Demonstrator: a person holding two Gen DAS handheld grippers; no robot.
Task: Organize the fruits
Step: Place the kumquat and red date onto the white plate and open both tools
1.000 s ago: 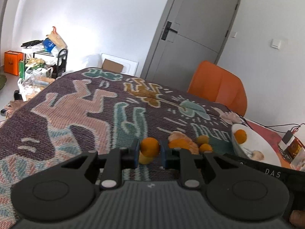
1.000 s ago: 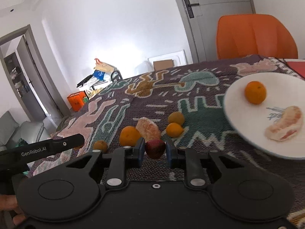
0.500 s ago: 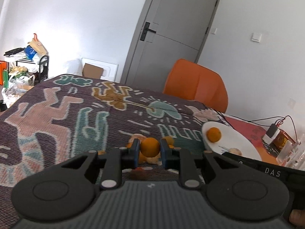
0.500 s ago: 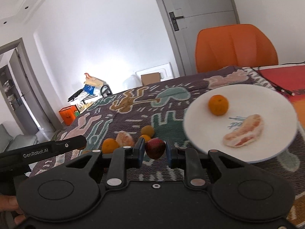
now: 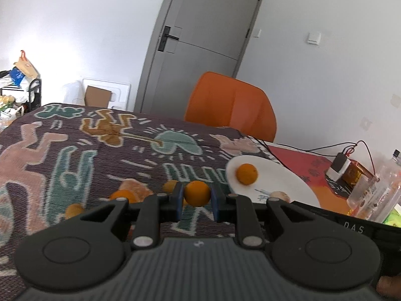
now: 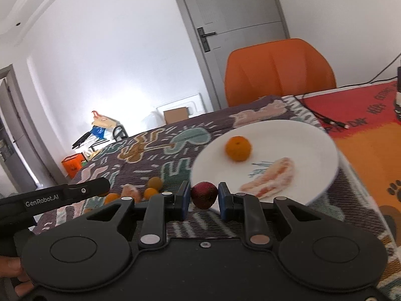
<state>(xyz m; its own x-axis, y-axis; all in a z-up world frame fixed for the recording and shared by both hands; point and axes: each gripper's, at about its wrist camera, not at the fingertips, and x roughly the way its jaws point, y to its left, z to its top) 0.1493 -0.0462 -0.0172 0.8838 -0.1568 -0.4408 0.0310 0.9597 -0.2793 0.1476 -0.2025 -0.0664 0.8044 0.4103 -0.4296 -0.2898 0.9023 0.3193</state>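
Left gripper [image 5: 196, 202]: fingers clamped on a small orange [image 5: 197, 193], held above the patterned cloth [image 5: 75, 155]. Right gripper [image 6: 204, 202]: fingers clamped on a dark red fruit [image 6: 204, 195] at the near rim of the white plate [image 6: 300, 135]. Plate contents: one whole orange [image 6: 238, 148] and one peeled segment [image 6: 270, 176]. Several more orange fruits [image 5: 124, 195] lie loose on the cloth; their count is unclear.

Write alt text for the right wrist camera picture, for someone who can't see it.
The right gripper holds a dark red fruit between its blue pads, just short of a white plate. The plate holds a small orange and a peeled citrus segment. More fruit lies on the patterned tablecloth to the left, before an orange chair.
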